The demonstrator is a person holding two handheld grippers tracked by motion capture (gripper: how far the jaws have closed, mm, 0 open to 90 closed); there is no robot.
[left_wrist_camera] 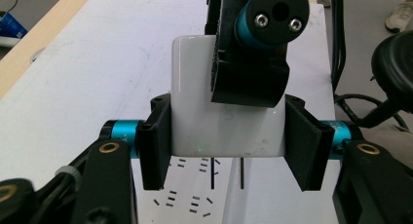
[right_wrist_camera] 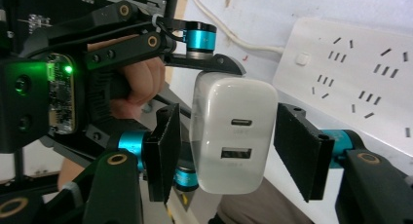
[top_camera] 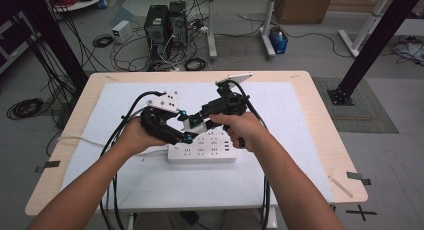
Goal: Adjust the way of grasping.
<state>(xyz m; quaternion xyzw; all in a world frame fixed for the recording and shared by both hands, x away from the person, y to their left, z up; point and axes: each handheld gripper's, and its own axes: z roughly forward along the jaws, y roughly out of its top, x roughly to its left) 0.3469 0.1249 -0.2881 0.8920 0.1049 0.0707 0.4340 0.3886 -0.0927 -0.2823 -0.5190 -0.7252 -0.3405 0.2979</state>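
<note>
Handover above the power strip on the worktop: left tool pinches the white charger; right tool stands spread around it. Next, probably: right closes, left releases, prongs align with sockets.

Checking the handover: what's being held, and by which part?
The left gripper jaws clamp the white charger by its flat sides; the right gripper straddles it, open.

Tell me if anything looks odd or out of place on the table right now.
Nothing looks spilled or damaged. The white charger is held in the air above the power strip, clamped by the left tongs, its prongs not yet in a socket. The right tongs stand open around it.
</note>
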